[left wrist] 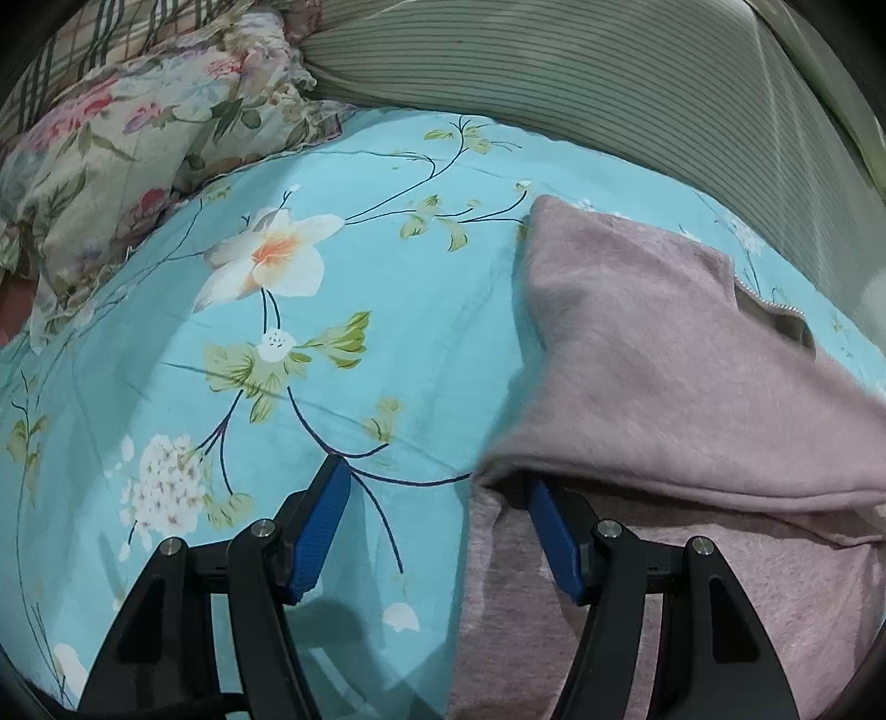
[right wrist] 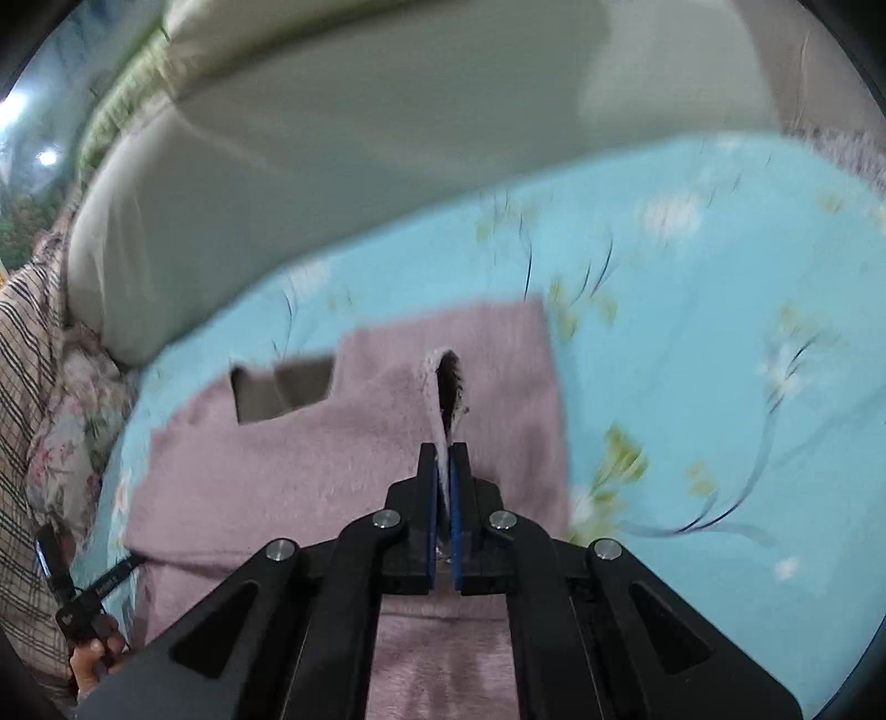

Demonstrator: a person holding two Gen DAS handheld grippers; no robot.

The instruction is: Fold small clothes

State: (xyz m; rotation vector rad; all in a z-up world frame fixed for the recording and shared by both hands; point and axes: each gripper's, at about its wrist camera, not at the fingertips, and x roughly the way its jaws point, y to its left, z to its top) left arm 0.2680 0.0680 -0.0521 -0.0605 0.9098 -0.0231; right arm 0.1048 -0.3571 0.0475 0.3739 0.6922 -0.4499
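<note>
Right hand-held gripper [right wrist: 444, 451] pinches my pink garment's [right wrist: 332, 443] fold; left hand-held gripper [left wrist: 437, 487] gapes, one finger [left wrist: 554, 531] under it.

I see a turquoise cotton bedsheet printed with white-and-orange flowers and green leaves [left wrist: 310, 343] covering the whole work surface. Far left on it sits a cream pillow in a pink-and-purple floral case with a frilled edge [left wrist: 138, 149], and behind that a beige plaid fabric with dark stripes [left wrist: 83, 44]. Along the far side runs a grey-green ribbed corduroy cushion [left wrist: 581, 83], touching the sheet's far edge. In the right wrist view, bright light spots [right wrist: 47, 158] show far left; that view is motion-blurred.
</note>
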